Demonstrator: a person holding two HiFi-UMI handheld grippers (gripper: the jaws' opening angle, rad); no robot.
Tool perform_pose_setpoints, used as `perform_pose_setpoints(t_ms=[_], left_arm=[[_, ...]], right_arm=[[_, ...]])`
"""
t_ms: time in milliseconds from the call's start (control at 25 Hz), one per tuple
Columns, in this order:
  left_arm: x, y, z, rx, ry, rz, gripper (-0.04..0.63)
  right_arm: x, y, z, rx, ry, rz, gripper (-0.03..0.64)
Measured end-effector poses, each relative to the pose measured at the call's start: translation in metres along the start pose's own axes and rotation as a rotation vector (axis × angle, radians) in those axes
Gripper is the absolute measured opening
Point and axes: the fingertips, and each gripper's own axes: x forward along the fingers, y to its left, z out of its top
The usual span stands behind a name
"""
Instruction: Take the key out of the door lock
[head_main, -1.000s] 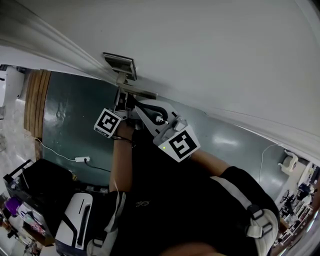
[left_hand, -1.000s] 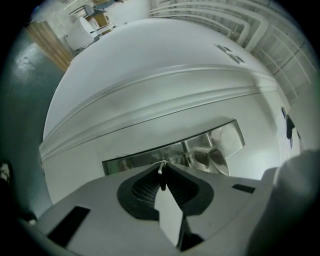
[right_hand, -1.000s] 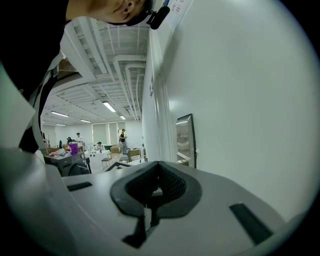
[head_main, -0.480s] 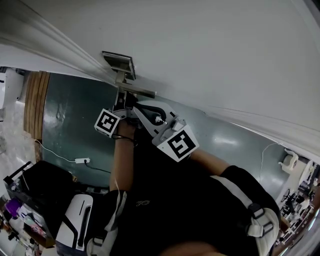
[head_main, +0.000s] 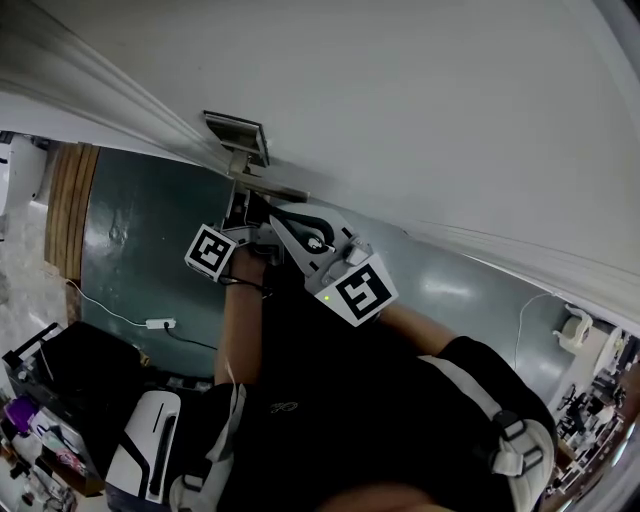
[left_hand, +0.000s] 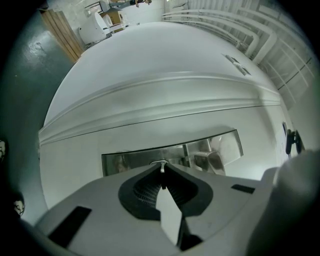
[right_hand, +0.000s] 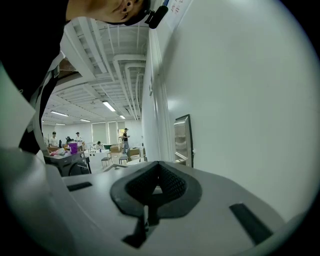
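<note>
Only the left gripper view shows the key (left_hand: 162, 168). It is a thin silver sliver between the tips of the left gripper (left_hand: 162, 165), whose jaws have just been closing and now clamp it. The key sits right at the lower edge of the shiny lock plate (left_hand: 172, 154) on the white door (left_hand: 150, 65); whether it is seated in the lock cannot be told. The right gripper view shows the right gripper (right_hand: 158, 164) with its jaws together and nothing between them. It also shows the plate edge-on just ahead, and a room with people (right_hand: 125, 139) beyond the door's edge. The head view hides the key behind the grippers. It alone shows the two side by side at the door, below the plate and by the handle (head_main: 272, 188), with green floor (head_main: 130, 230) beneath.
</note>
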Motion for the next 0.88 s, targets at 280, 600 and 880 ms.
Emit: perform_pose_setpoints(t_ms=[280, 600, 880], left_arm=[[-0.0002, -0.0061, -0.0007, -0.035, -0.021, -0.012, 0.037], [0.0000, -0.0053, 0.0026, -0.016, 0.015, -0.045, 0.037], [0.0030, -0.0060, -0.0014, -0.042, -0.026, -0.011, 0.037]], right_arm=[[-0.0015, -0.0025, 0.0073, -0.001, -0.004, 0.016, 0.009], [-0.0032, -0.0046, 0.0032, 0.006, 0.002, 0.012, 0.009], [-0.0010, -0.0039, 0.0022, 0.005, 0.005, 0.021, 0.009]])
